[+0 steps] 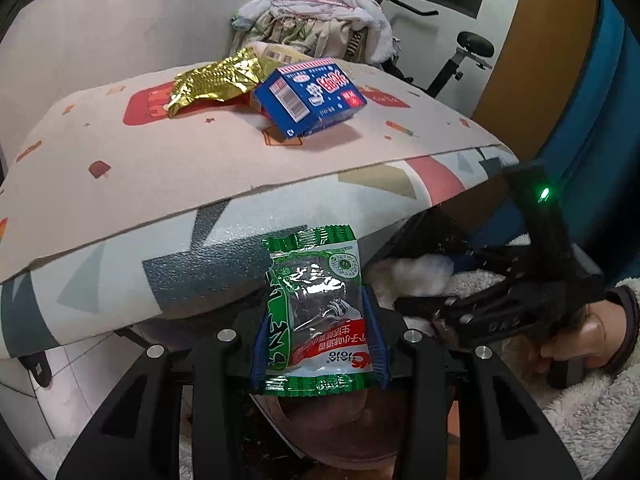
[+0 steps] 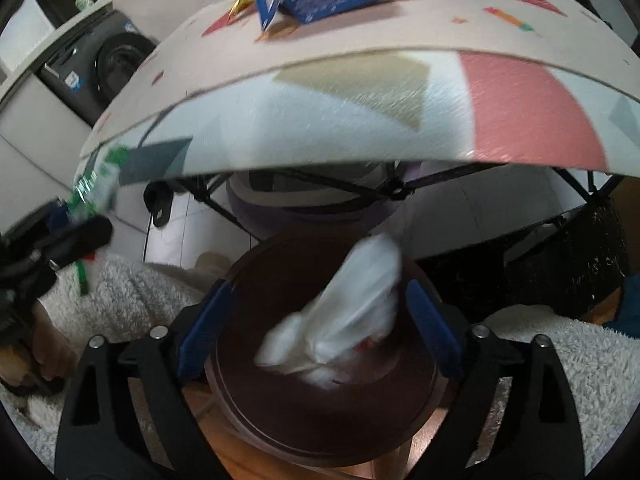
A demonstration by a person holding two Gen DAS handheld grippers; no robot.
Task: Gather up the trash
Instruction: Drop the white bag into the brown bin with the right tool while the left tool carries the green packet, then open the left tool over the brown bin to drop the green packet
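Right wrist view: blurred white wad (image 2: 344, 312) hides brown bin (image 2: 320, 412) floor.

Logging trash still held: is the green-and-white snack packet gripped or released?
Gripped: the green-and-white snack packet sits pinched between the left gripper blue pads.

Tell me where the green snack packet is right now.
The green snack packet is clamped in the left gripper, low in the left wrist view, in front of the table edge and above the brown bin.
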